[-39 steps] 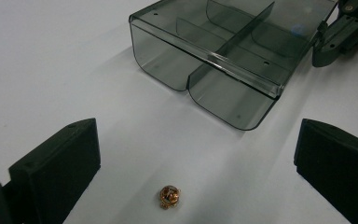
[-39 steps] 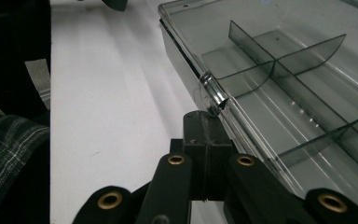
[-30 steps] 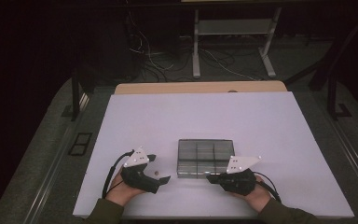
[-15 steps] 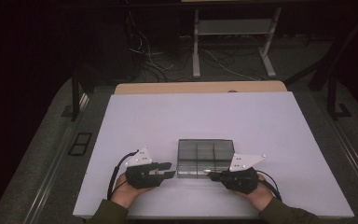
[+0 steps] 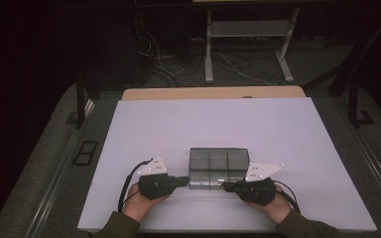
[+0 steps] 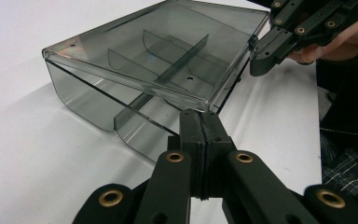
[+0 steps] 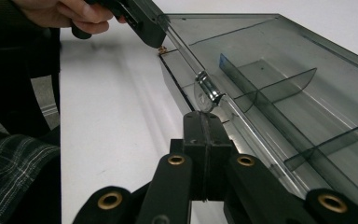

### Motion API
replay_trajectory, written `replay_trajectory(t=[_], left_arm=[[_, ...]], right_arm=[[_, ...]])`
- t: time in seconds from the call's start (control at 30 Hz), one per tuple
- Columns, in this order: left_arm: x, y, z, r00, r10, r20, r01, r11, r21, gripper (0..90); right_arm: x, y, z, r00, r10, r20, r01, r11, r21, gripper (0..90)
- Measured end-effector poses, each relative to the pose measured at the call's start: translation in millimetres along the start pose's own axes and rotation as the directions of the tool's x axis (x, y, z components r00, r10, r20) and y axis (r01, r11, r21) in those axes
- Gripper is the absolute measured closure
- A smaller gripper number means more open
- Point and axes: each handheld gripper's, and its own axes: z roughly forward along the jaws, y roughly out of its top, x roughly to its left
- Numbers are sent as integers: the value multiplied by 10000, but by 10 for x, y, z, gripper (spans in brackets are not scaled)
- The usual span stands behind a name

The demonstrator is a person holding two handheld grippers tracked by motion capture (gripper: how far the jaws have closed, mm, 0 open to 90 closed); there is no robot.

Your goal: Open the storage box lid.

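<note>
A smoky, see-through compartment box (image 5: 218,161) lies flat near the front middle of the white table (image 5: 203,124). Dividers show through its lid (image 6: 158,51). My left gripper (image 5: 187,179) is shut, and its tips (image 6: 200,119) meet the box's front left corner just under the lid's edge. My right gripper (image 5: 224,186) is also shut, and its tips (image 7: 203,119) sit against the front edge beside a small metal latch (image 7: 207,93). Neither has anything clamped between its jaws. In the left gripper view the right gripper (image 6: 261,58) touches the lid's far corner. In the right gripper view the left gripper (image 7: 156,35) does the same.
A hand holds each gripper at the table's front edge, and cables trail behind them. A wooden board edge (image 5: 213,92) lies beyond the table's far side. A metal stand (image 5: 248,29) and floor cables sit in the dark behind.
Both grippers have moved inward to the box's front edge. The left one has turned to point at the box's corner.
</note>
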Motion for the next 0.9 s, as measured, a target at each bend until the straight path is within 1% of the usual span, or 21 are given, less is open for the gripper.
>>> replay_trajectory(t=[0.1,0.27,0.37,0.47,0.53,0.67,0.8,0.9], left_arm=[[2,-1,1,10000,-16,18,16,10000,-5,890],[5,-2,-1,10000,-10,-9,10,10000,-5,890],[8,1,-7,10000,65,-25,-65,10000,-14,890],[6,-2,-5,10000,31,-28,-31,10000,-18,890],[5,-3,-4,10000,3,-21,-3,10000,-29,890],[9,-2,-4,10000,36,-21,-36,10000,-42,891],[9,-2,-4,10000,27,-27,-27,10000,-59,891],[8,-1,-5,10000,44,-36,-45,10000,-51,890]], right_arm=[[7,-4,-23,10000,49,2,-49,10000,18,896],[-20,-31,-164,9997,177,-155,-176,9998,116,896],[-47,-74,-270,9997,240,-57,-239,9996,141,896],[-89,-127,-397,9992,401,11,-401,9991,170,896],[-127,-166,-486,9986,523,105,-524,9986,110,896],[-201,-255,-633,9960,819,369,-827,9964,195,896],[-274,-305,-697,9920,1114,594,-1126,9935,175,896],[-297,-300,-680,9922,1091,610,-1104,9937,179,896]])
